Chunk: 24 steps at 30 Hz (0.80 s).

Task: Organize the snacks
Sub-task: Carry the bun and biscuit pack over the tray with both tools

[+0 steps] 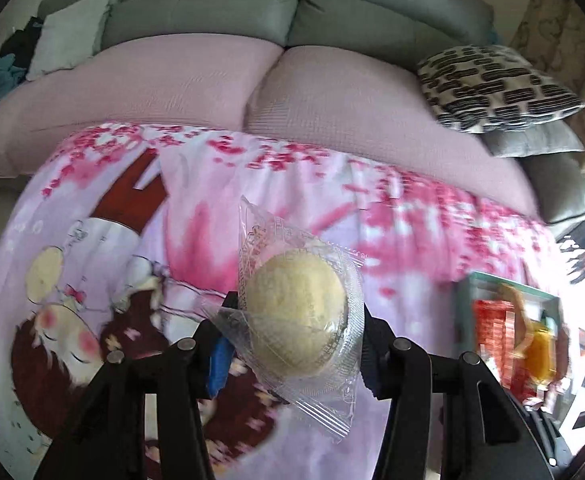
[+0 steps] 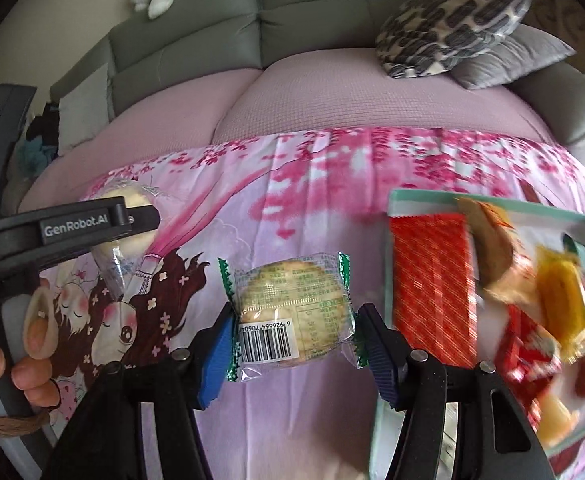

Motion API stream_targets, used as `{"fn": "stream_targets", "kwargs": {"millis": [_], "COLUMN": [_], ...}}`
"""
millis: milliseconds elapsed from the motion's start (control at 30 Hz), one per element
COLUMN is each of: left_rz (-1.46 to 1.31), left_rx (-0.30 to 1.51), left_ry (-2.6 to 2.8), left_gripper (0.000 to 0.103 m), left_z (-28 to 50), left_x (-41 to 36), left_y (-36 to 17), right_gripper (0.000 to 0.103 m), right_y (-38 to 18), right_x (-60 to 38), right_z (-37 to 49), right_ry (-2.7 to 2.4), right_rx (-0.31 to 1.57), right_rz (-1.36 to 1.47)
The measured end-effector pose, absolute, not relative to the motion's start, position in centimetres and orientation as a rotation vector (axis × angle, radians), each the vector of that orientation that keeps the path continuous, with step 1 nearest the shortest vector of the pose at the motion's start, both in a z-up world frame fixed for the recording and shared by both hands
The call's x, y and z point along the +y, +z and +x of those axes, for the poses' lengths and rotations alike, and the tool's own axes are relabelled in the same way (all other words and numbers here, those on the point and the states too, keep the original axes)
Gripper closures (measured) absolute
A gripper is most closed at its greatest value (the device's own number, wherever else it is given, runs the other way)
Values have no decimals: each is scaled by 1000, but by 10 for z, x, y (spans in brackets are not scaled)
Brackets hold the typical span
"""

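Teal tray point(image 2: 492, 210) right of frame: red packs, one yellow, blurry. My left gripper point(image 1: 296, 320) clamps one clear-wrapped bun point(image 1: 296, 316); right gripper point(image 2: 292, 320) clamps one green-edged biscuit pack point(image 2: 292, 312).

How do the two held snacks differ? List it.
1. The left gripper's pastry sits in a plain clear wrapper; the right gripper's biscuit has green crimped ends.
2. The biscuit's pack shows a barcode and printed text; the pastry's pack shows only faint print.
3. The pastry looks domed and smooth; the biscuit looks flatter.
Both are round, pale, single-wrapped and pinched between fingers above the floral cloth.
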<state>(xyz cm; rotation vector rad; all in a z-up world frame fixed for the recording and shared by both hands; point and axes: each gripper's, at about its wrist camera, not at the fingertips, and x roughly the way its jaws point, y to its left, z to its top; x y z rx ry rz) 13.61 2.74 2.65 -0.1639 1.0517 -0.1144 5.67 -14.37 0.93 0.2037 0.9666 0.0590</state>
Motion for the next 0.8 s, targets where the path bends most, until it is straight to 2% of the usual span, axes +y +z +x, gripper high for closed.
{"fn": "stream_targets", "kwargs": {"millis": [433,800], "left_rz": [-61,48], "left_rx": [998,1048], "left_ry": [-334,-463], "left_gripper": [49,49], "left_z": [98,75], "left_x": [-65,-128], "left_y": [56,44], "right_gripper": [40,40], "right_y": [42,41], "right_x": [-243,-320], "right_z": [15,-17], "right_ry": [-188,-412], "right_rx": [868,853], "right_rz": [304,399]}}
